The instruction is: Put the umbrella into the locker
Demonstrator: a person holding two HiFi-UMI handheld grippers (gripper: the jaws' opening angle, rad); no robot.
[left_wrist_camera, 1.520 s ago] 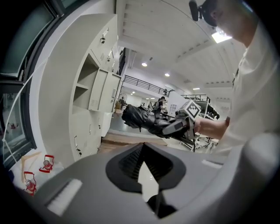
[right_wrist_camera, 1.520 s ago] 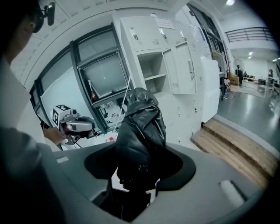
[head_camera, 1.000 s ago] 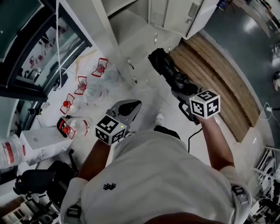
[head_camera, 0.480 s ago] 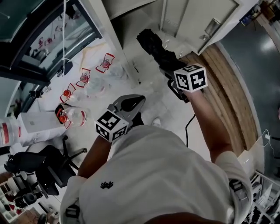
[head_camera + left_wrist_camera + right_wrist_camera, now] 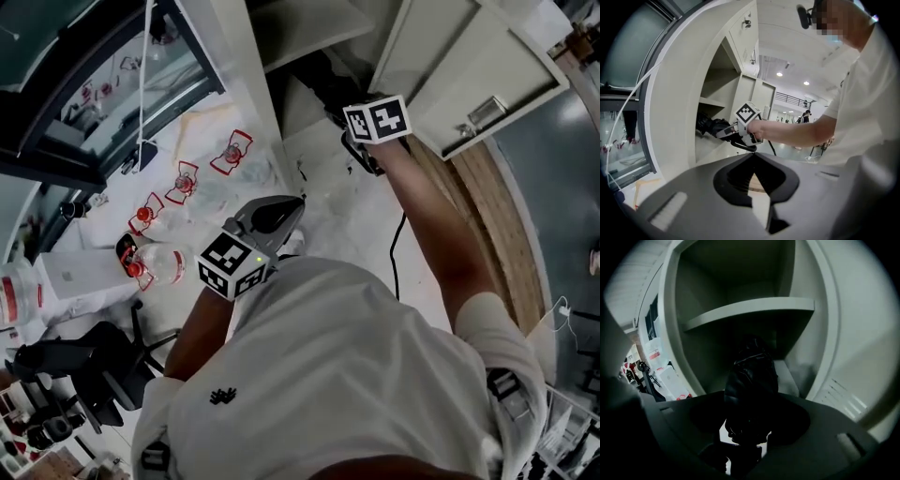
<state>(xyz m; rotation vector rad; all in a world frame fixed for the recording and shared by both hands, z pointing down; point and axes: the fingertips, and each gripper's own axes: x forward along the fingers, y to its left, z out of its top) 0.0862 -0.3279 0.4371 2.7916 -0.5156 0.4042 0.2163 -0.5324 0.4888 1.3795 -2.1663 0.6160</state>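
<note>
A folded black umbrella [image 5: 751, 380] is held in my right gripper [image 5: 746, 439], which is shut on its lower end. Its far end points into the open locker [image 5: 740, 268], into the compartment under the shelf [image 5: 750, 310]. In the head view the right gripper [image 5: 349, 112] is stretched forward at the top, and the umbrella [image 5: 314, 73] reaches into the dark locker opening [image 5: 300, 42]. My left gripper [image 5: 289, 210] hangs lower at mid-frame, shut and holding nothing. The left gripper view shows its jaws [image 5: 752, 159] closed, with the umbrella [image 5: 708, 125] and the right gripper [image 5: 738, 133] at the locker mouth.
The locker door [image 5: 473, 70] stands swung open on the right. Left of the locker, red-and-white items [image 5: 185, 178], a plastic bottle [image 5: 155, 265] and a white box [image 5: 75, 277] lie on the floor. A black office chair [image 5: 66, 361] sits at lower left. A wooden strip [image 5: 497, 216] and a cable [image 5: 398, 253] run on the right.
My right gripper has carried the umbrella forward, from over the floor to the locker opening. The door now shows wide open at the right. The left gripper has hardly moved.
</note>
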